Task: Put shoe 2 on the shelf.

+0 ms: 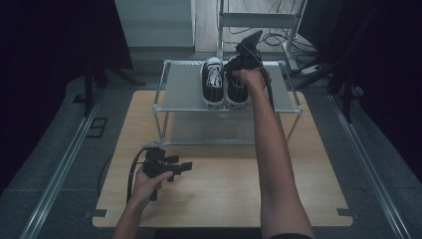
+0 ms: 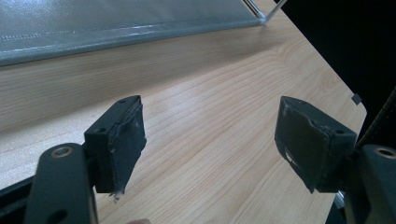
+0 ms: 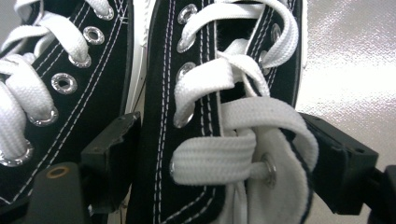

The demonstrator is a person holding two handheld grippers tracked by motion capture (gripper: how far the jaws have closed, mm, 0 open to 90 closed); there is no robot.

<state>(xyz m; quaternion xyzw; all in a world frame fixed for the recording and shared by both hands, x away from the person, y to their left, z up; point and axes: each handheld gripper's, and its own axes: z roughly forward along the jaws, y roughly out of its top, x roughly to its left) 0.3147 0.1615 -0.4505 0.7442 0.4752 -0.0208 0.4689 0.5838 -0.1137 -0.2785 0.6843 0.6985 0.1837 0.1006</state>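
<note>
My right gripper (image 3: 219, 154) clamps the black canvas sneaker (image 3: 224, 93) with flat white laces, upper centre on the metal rack (image 1: 184, 94), beside its twin (image 1: 212, 82); my left gripper (image 2: 210, 140) gapes over pale woodgrain table (image 2: 215, 93)

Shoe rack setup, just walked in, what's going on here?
A person holds a gripper in each hand at a wooden table. The right gripper is up at the metal shoe rack, its fingers on either side of the right-hand black sneaker, which sits on the top shelf beside its mate. Whether it is clamped tight is unclear. The left gripper hovers open and empty over the table.
</note>
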